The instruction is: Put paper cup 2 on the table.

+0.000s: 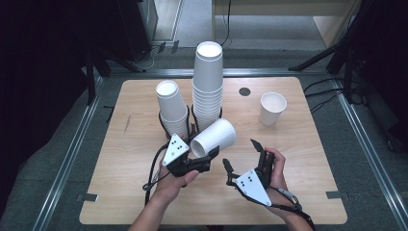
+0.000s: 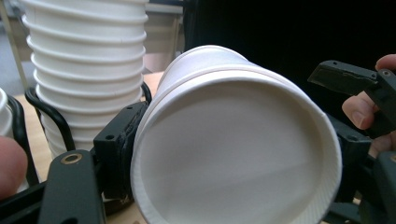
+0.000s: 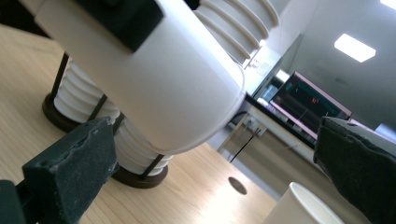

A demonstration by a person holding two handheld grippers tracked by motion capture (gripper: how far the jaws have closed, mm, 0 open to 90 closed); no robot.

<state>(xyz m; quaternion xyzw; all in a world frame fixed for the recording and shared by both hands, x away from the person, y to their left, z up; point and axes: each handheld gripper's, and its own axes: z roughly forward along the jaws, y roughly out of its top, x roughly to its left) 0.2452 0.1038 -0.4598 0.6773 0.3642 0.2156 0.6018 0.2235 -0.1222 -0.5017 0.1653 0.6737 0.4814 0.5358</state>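
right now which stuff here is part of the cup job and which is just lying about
In the job:
- tilted paper cup, held at its rim by the left claw
- right claw, open beside it, holding nothing
- tall cup stack and short cup stack in their black wire holders

Lying about:
- single upright cup on the table, apart from both claws
- dark round hole in the tabletop

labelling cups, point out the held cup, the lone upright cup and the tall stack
held cup point(image 1: 215, 137), high view, on its side wall
lone cup point(image 1: 272, 109), high view, on its outer wall
tall stack point(image 1: 208, 82), high view, on its upper cups
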